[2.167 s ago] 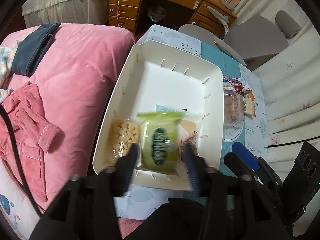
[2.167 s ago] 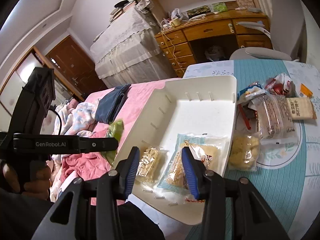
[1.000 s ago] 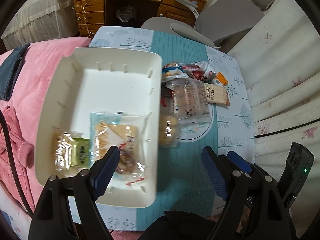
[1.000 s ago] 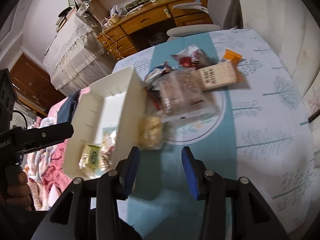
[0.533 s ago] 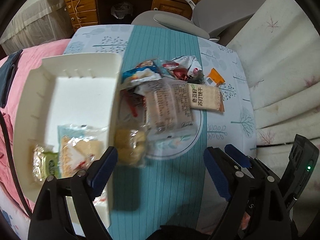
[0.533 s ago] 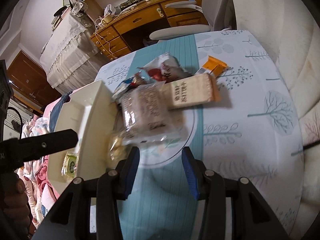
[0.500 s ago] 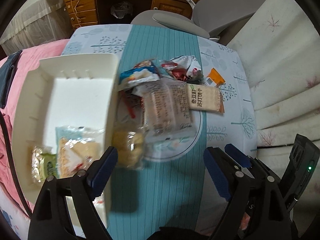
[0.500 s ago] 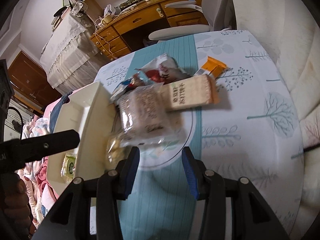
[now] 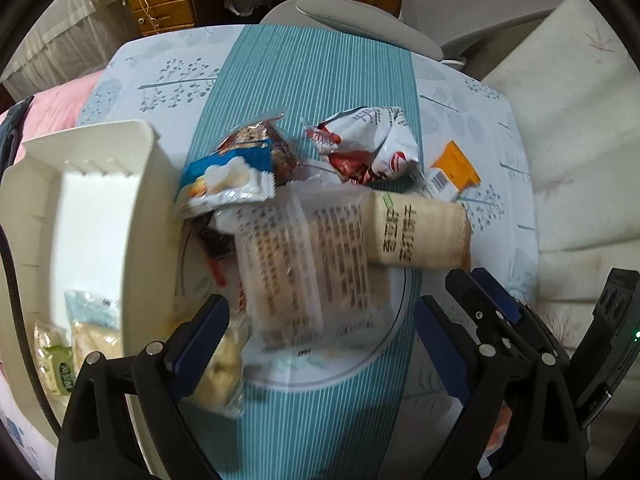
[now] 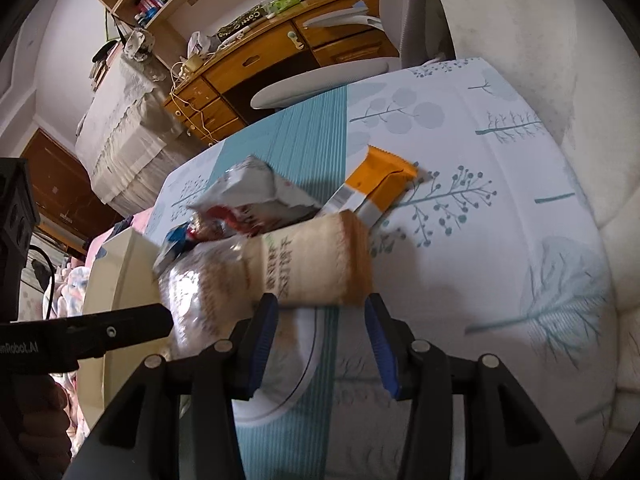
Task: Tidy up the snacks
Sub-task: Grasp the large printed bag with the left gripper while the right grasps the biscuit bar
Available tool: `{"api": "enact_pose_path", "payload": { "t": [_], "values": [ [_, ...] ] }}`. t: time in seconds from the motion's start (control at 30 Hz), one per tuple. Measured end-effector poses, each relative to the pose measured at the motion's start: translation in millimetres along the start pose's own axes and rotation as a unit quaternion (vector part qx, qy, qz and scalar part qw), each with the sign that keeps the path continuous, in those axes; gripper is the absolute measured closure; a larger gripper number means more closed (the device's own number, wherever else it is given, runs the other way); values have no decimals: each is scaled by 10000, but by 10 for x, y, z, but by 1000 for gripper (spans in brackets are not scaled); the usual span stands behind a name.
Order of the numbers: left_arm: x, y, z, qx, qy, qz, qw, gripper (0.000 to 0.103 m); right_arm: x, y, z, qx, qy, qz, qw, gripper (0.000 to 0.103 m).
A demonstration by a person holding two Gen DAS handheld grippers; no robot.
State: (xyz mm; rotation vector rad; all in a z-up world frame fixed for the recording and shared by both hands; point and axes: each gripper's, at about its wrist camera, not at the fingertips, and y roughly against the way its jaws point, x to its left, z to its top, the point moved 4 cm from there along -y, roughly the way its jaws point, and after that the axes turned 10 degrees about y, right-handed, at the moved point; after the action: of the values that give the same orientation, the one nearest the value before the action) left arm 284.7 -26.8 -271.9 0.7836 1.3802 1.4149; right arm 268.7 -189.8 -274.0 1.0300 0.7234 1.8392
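Note:
A pile of snacks lies on a round table. A clear pack with printed text (image 9: 304,264) lies on a white plate (image 9: 384,356), a tan cracker pack (image 9: 420,232) beside it. A blue-and-white pack (image 9: 228,180), a white-and-red bag (image 9: 368,148) and an orange bar (image 9: 452,172) lie behind. The white bin (image 9: 148,208) at the left holds a green pack (image 9: 60,364) and a cracker bag (image 9: 96,332). My left gripper (image 9: 320,336) is open just above the clear pack. My right gripper (image 10: 320,332) is open, its tips at the near edge of the tan cracker pack (image 10: 312,264).
A bag of pale puffs (image 9: 220,376) lies against the bin's outer wall by my left finger. A grey chair (image 9: 360,12) and a wooden desk (image 10: 280,56) stand beyond the table. A pink bed (image 9: 56,100) is at the left. My right gripper shows at the lower right of the left wrist view (image 9: 520,320).
Both grippers have moved right from the bin to the snack pile and come lower and closer. The left gripper let go of the green pack, which now lies in the bin.

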Motion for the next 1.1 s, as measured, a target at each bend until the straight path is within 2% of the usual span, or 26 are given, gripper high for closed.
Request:
{"api": "enact_pose_path", "payload": {
  "t": [0.3, 0.5, 0.73, 0.9, 1.1],
  "values": [
    [-134, -363, 142, 141, -92, 325, 9993, 8, -140, -285, 53, -120, -169, 435, 9988, 57],
    [-90, -516, 209, 200, 8, 493, 9986, 7, -102, -386, 102, -96, -103, 539, 9984, 57],
    [-4, -671, 289, 294, 200, 428, 9985, 7, -108, -391, 113, -127, -110, 636, 9978, 69],
    [19, -705, 299, 295, 233, 506, 9980, 22, -101, -346, 110, -139, -157, 705, 9973, 75],
    [136, -603, 216, 310, 354, 372, 9982, 31, -70, -233, 115, -220, -211, 782, 9965, 82]
  ]
}}
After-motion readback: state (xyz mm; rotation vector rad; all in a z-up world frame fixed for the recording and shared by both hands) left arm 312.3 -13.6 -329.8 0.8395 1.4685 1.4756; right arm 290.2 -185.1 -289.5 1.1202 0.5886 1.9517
